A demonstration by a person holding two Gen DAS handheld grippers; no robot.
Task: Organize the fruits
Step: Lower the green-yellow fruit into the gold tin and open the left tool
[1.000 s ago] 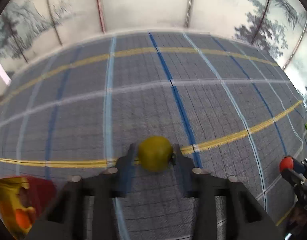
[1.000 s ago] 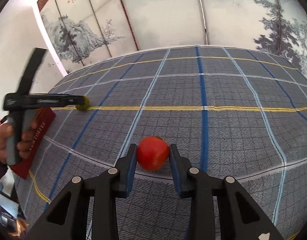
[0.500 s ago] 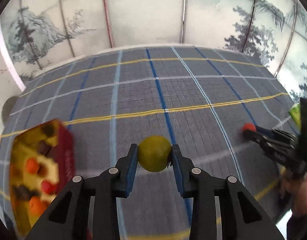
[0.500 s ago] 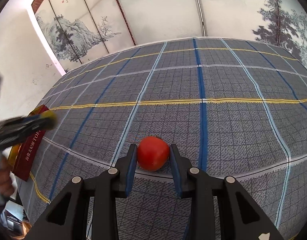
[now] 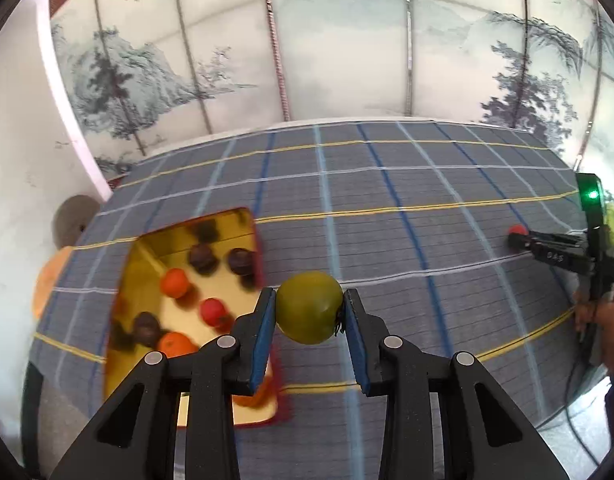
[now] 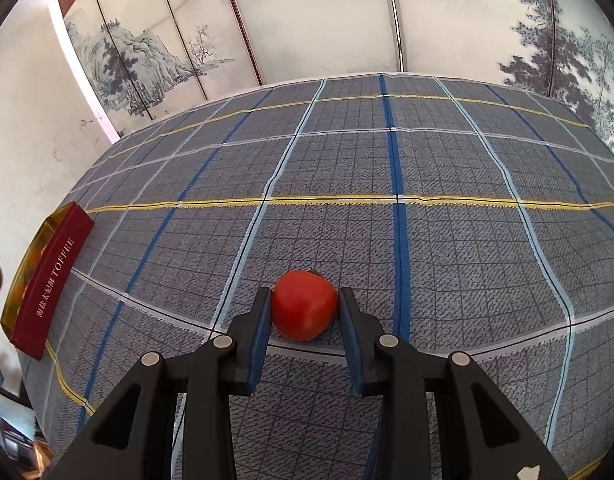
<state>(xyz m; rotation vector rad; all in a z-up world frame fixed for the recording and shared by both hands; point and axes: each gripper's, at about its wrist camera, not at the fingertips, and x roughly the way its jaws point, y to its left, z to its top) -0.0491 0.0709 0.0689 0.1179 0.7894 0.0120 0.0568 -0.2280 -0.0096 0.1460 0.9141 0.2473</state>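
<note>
My left gripper is shut on a green round fruit and holds it in the air, just right of an open red box with a gold inside. Several orange, red and dark fruits lie in that box. In the right wrist view my right gripper is shut on a red tomato that rests on the plaid tablecloth. From the left wrist view the right gripper shows far right with the tomato at its tips. The red box also shows at the right wrist view's left edge.
A painted folding screen stands behind the table. A person's hand holds the right gripper's handle at the table's right edge. An orange round object and a grey round one sit beyond the table's left edge.
My left gripper has carried the green fruit up and to the left, so the open box has come into full view beside it. The right gripper and the tomato have stayed put.
</note>
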